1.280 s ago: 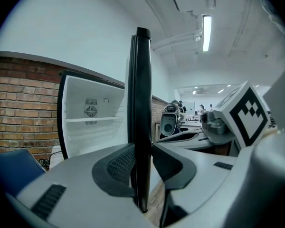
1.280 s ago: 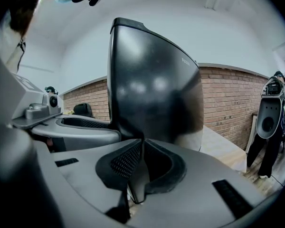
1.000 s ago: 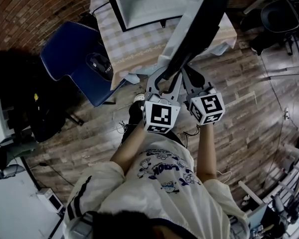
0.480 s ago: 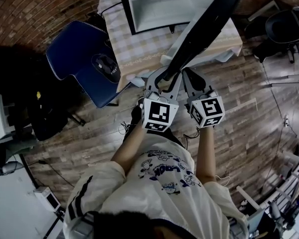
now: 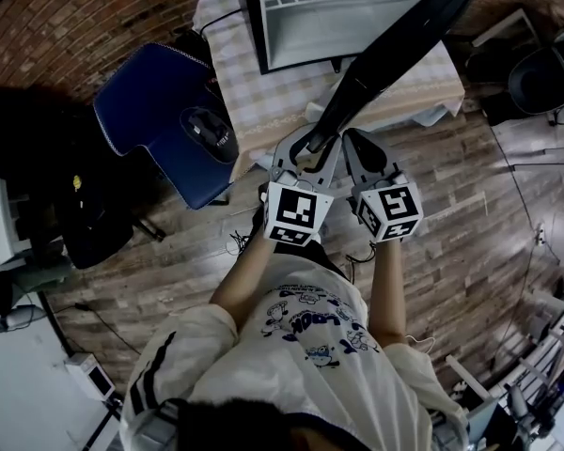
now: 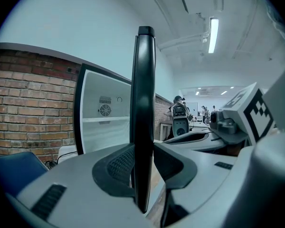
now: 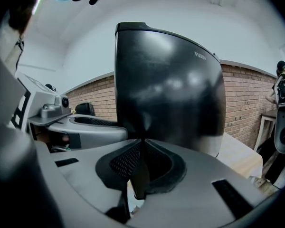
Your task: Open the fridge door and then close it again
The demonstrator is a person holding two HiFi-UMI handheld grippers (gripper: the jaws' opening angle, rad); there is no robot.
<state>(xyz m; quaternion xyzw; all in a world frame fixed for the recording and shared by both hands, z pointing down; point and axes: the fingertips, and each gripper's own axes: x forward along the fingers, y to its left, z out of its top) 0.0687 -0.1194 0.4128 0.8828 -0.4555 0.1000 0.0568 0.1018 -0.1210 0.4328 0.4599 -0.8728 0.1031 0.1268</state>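
The left gripper [image 6: 143, 161] clamped the free edge of the fridge door [image 6: 145, 94], both pads on it, the jaws having just eased slightly wider. The right gripper [image 7: 141, 161], jaws together, pointed at the door's dark outer face. The door stood open from the fridge [image 5: 357, 12]. White lettering on that face began "FU"; the rest was illegible.

Fridge door [image 5: 406, 43] partly out of frame

Left gripper [image 5: 312, 145] jaws just opening, door edge [image 6: 145, 103] between; right gripper [image 5: 353, 139] jaws together
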